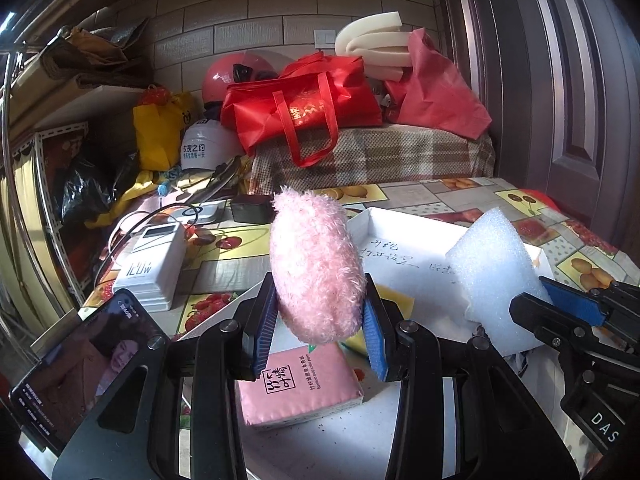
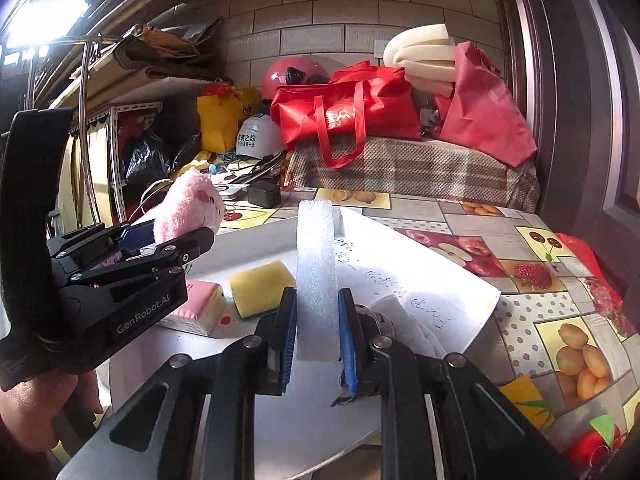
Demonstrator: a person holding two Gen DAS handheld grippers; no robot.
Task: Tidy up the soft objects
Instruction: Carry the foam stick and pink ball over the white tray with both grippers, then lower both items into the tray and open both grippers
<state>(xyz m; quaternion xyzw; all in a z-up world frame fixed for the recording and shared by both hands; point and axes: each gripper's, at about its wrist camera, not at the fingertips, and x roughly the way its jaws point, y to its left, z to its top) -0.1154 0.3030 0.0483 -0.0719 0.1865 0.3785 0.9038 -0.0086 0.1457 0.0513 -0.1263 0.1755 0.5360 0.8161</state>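
Left wrist view: the left claw (image 1: 318,326) clamps a fluffy pink plush toy (image 1: 314,266), which sticks up between its blue pads. The right claw (image 2: 316,330) clamps an upright white foam block (image 2: 316,280) above the white tray (image 2: 420,276).

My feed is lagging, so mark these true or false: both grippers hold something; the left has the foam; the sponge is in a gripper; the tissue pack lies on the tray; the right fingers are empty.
1. Both grippers hold something. True.
2. The left gripper holds the foam. False: it holds the pink plush.
3. The sponge is gripped. False: it lies on the tray.
4. The tissue pack lies on the tray. True.
5. The right gripper is empty. False: it clamps the foam.
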